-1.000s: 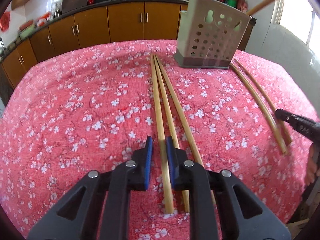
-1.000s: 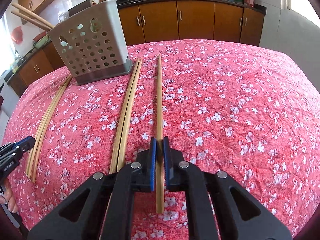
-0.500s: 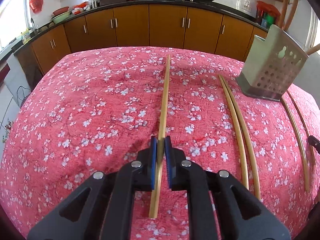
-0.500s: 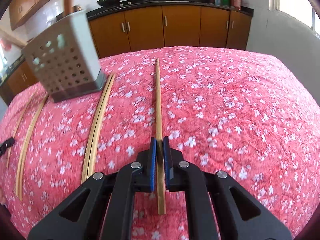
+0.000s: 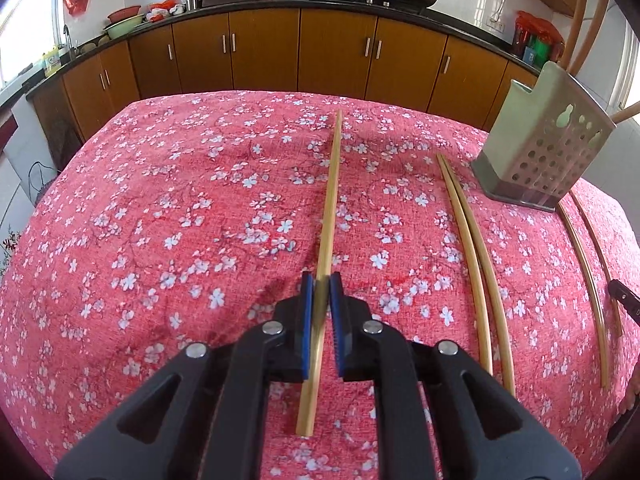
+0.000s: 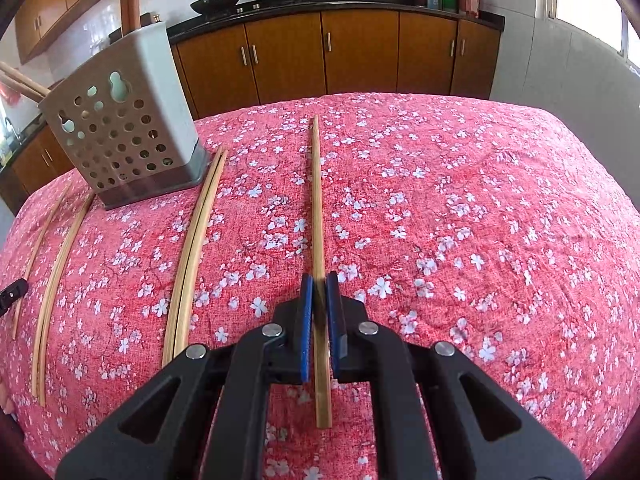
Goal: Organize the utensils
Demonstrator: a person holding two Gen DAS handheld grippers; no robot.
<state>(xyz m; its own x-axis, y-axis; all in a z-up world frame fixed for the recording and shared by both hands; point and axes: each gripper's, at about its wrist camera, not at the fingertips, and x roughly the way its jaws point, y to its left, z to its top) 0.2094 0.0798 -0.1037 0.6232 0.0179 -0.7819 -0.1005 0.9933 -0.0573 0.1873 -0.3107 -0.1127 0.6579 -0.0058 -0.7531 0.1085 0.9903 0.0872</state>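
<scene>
- The left gripper (image 5: pixel 321 284) clamps a bamboo chopstick (image 5: pixel 330 208) between its blue pads, the stick running forward over the floral red tablecloth (image 5: pixel 160 220).
- The right gripper (image 6: pixel 319 285) likewise pinches its own chopstick (image 6: pixel 318 208), jaws closed tight on the shaft.
- A perforated grey utensil holder (image 6: pixel 124 136) stands upright on the cloth, chopsticks already poking from its top.
- One loose pair (image 6: pixel 194 244) lies just beside the holder; another pair (image 6: pixel 56 264) lies near its other side.
</scene>
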